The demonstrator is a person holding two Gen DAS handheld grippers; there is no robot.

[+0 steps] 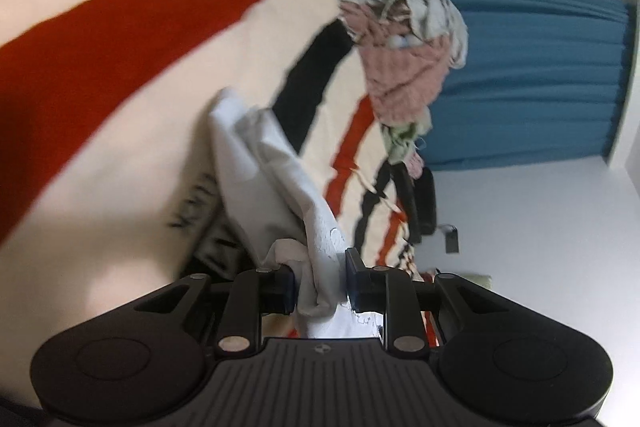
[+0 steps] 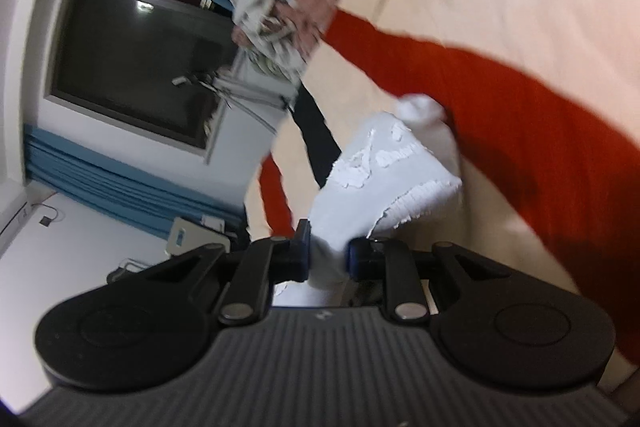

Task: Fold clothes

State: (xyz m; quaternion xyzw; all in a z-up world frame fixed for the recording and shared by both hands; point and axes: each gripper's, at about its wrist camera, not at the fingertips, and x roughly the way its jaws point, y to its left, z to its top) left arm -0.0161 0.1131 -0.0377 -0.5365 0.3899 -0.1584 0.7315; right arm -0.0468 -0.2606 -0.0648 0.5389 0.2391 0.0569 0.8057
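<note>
White garment (image 1: 276, 163) with raised white print hangs bunched between my two tools, lifted off the striped blanket (image 1: 120, 75) that covers the work surface. My left gripper (image 1: 320, 287) has its pads closed on a wad of the cloth, and my right gripper (image 2: 326, 259) is likewise clamped on a thick fold of it (the print shows plainly in the right wrist view). I judge this to be the pick-up step: the piece is held at two places but still crumpled, not yet spread. Next I would need to draw the two holds apart so the cloth opens, then lay it flat on the blanket before any fold. A heap of unfolded clothes (image 1: 404, 39), pink and pale, sits at the far end of the blanket and limits the room there. Beyond it are a blue curtain (image 1: 532, 75) and a dark window (image 2: 132, 63).
</note>
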